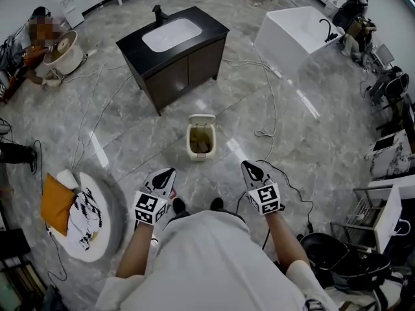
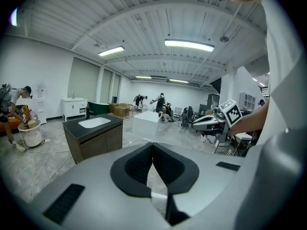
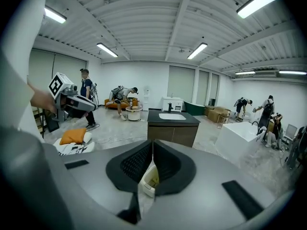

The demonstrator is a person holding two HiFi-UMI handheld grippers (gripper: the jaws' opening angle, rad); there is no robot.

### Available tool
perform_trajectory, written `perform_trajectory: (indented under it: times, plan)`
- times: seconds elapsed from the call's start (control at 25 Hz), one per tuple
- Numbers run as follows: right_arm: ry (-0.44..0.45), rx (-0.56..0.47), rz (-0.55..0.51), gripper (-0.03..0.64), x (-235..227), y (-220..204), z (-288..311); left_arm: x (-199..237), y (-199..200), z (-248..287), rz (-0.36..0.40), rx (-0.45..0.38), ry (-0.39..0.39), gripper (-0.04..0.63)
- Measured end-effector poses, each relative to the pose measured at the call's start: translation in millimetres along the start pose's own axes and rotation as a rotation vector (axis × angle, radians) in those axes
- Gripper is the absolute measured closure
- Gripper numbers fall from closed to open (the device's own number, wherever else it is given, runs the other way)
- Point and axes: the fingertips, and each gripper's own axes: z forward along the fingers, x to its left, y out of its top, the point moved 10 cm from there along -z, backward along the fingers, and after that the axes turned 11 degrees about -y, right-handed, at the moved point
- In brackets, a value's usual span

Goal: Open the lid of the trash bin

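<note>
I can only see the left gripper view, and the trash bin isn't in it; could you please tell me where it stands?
Observer: The trash bin stands on the floor straight ahead of the person, between them and the dark sink cabinet.
Operator: Thank you. Is its lid down?
Observer: No, the lid looks tipped up at the bin's far edge, and the head view looks into the bin.
Operator: And the right hand-held gripper?
Observer: The right hand-held gripper is shut and empty, apart from the bin, which shows beyond its jaws.
</note>
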Motion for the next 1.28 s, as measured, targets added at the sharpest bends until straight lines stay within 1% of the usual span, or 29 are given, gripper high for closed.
perform_trajectory:
  times: [0.32, 0.48, 0.68, 0.88, 1.28]
  plan:
    - [-0.005, -0.041, 0.036, 0.582, -25.3, -0.1, -5.9, -16.7, 10.1, 10.5, 0.001, -0.039, 0.037, 0.578]
    - [0.01, -0.048, 0.024, 0.583, -31.6, 3.5, -3.9, -19.2, 12.9, 10.9, 0.009, -0.039, 0.053, 0.578]
    - [0.036, -0.065, 0.009, 0.584, -32.5, 8.2, -4.6, -19.5, 14.8, 8.4, 0.006, -0.047, 0.074, 0.578]
    - [0.027, -0.076, 0.008, 0.584, -32.7, 9.3, -2.9, -17.0, 16.3, 7.5, 0.015, -0.046, 0.08, 0.578]
    - [0.022, -0.081, 0.018, 0.584, -30.2, 10.0, -2.8, -14.3, 19.5, 8.9, 0.007, -0.058, 0.075, 0.578]
